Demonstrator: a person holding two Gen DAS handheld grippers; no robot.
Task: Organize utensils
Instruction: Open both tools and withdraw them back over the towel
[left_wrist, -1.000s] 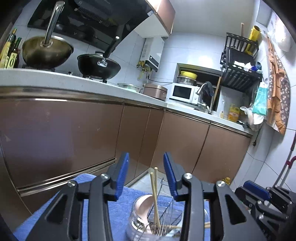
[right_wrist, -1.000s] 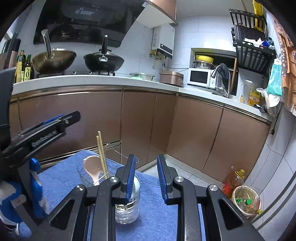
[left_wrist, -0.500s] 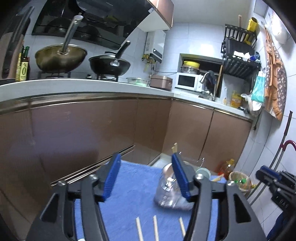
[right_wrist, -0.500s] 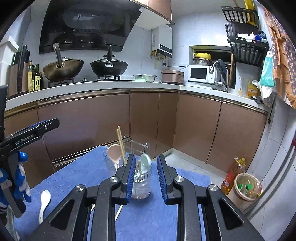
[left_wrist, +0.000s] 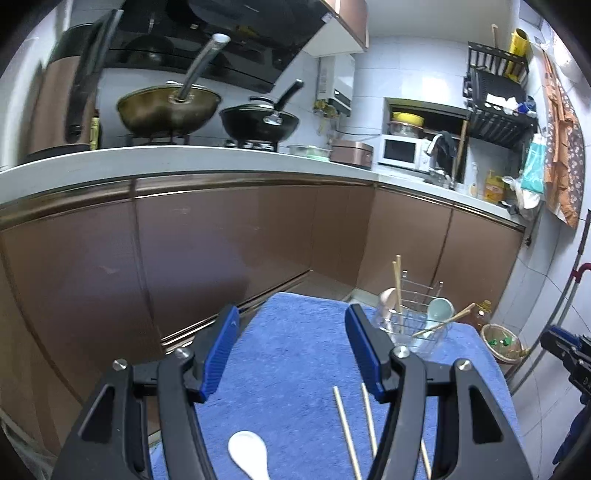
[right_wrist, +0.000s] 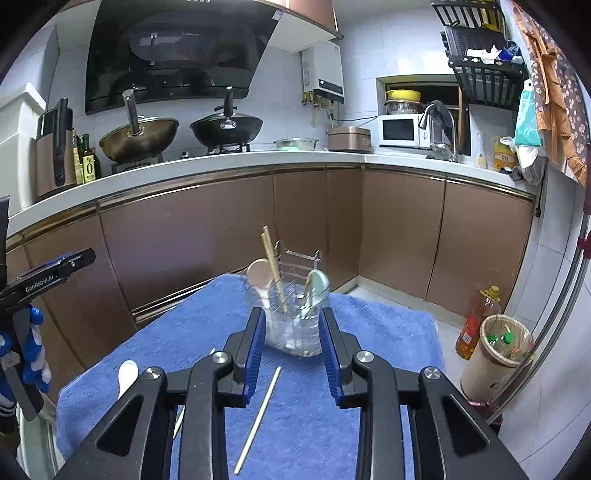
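Observation:
A clear jar (right_wrist: 293, 328) stands on the blue cloth (right_wrist: 369, 332), holding a pink spoon (right_wrist: 258, 275), a teal spoon (right_wrist: 316, 286), chopsticks (right_wrist: 271, 258) and a wire rack. My right gripper (right_wrist: 293, 356) sits just short of the jar; its jaws are opening and nothing is between them. One chopstick (right_wrist: 258, 417) lies loose below it. A white spoon (right_wrist: 127, 373) rests at the cloth's left. My left gripper (left_wrist: 291, 350) stands open over bare cloth, with the white spoon (left_wrist: 249, 456) and two chopsticks (left_wrist: 347, 432) near its base and the jar (left_wrist: 410, 328) to its right.
Brown cabinets (right_wrist: 221, 240) under a white counter (right_wrist: 221, 166) with two woks run behind the cloth. An oil bottle (right_wrist: 476, 321) and a lined bin (right_wrist: 495, 354) stand on the floor to the right. The cloth's far edge drops off toward the cabinets.
Both grippers have drawn back from the jar, so it looks smaller and farther. The left jaws have spread wide and the right jaws a little. The loose chopsticks and white spoon came into view.

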